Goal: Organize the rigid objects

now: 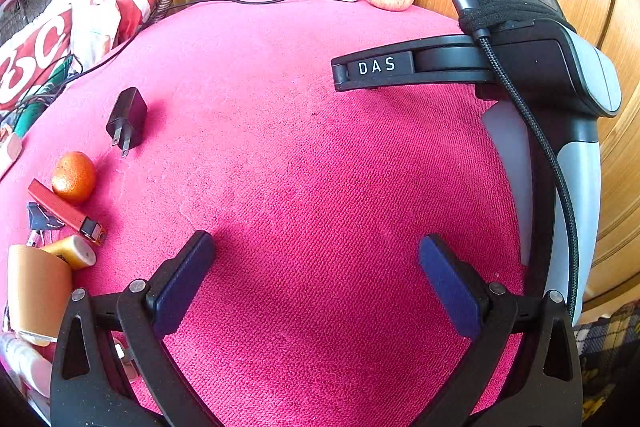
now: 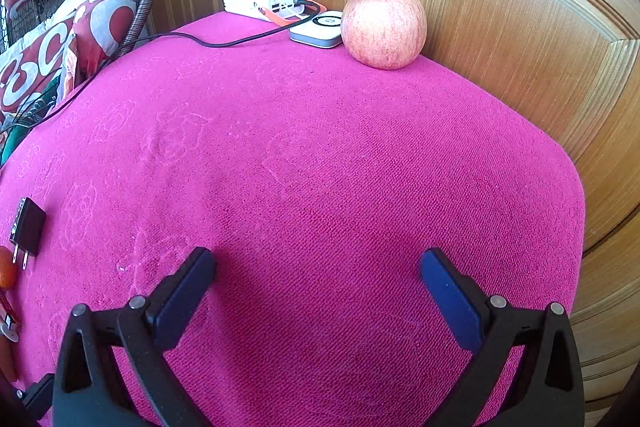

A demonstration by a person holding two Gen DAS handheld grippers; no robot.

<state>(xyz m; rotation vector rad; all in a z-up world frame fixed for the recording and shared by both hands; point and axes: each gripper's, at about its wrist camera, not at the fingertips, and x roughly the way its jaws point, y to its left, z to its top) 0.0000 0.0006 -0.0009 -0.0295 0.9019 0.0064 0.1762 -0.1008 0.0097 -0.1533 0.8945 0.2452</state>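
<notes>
Left gripper (image 1: 316, 247): lowest in the left wrist view, jaws spread wide over bare cloth, nothing between them.
Right gripper (image 2: 318, 263): bottom of its own view, jaws likewise released and empty; in the left view its body (image 1: 520, 67) fills the right side.
Surface: a table under a magenta cloth (image 2: 320, 167), with wooden panelled doors (image 2: 500, 7) close behind it.
Room: patterned red-and-white cushions (image 2: 36, 67) and a wicker frame at the upper left.
Container: an orange-tan cup (image 1: 36, 291) at the lower left edge of the left view; its contents cannot be seen.
Task things: black plug adapter (image 1: 127, 119), tangerine (image 1: 74, 177), red lighter (image 1: 66, 213), binder clip (image 1: 40, 221) and what may be a small battery (image 1: 74, 251), clustered at the left of the frame.
Far edge: apple (image 2: 383, 27), white puck-like device (image 2: 320, 29), white power bank (image 2: 264, 1) with a black cable (image 2: 224, 43).
</notes>
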